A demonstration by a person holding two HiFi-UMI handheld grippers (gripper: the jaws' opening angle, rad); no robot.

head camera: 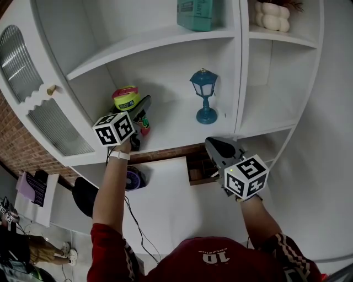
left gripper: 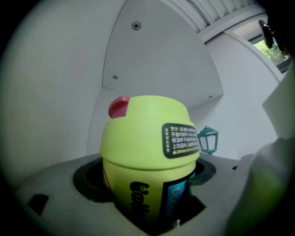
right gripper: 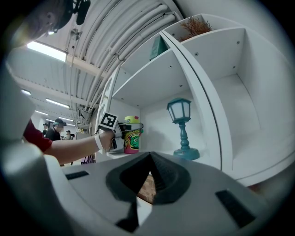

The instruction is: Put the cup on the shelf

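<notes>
The cup (head camera: 127,99) is lime green with a domed lid, a pink tab and a cartoon print. It is at the left end of the white shelf (head camera: 176,128), and in the right gripper view the cup (right gripper: 132,134) looks upright there. My left gripper (head camera: 142,112) is shut on it; in the left gripper view the cup (left gripper: 147,152) fills the space between the grey jaws. My right gripper (head camera: 222,150) hangs lower, in front of the shelf's right part, shut and empty, with its jaws (right gripper: 148,159) meeting at the tip.
A teal lantern (head camera: 204,96) stands on the same shelf to the cup's right. A cabinet door (head camera: 38,104) with ribbed glass stands open at the left. A teal box (head camera: 194,14) and a cream ornament (head camera: 271,16) sit higher up. Below is a table with a wooden box (head camera: 199,168).
</notes>
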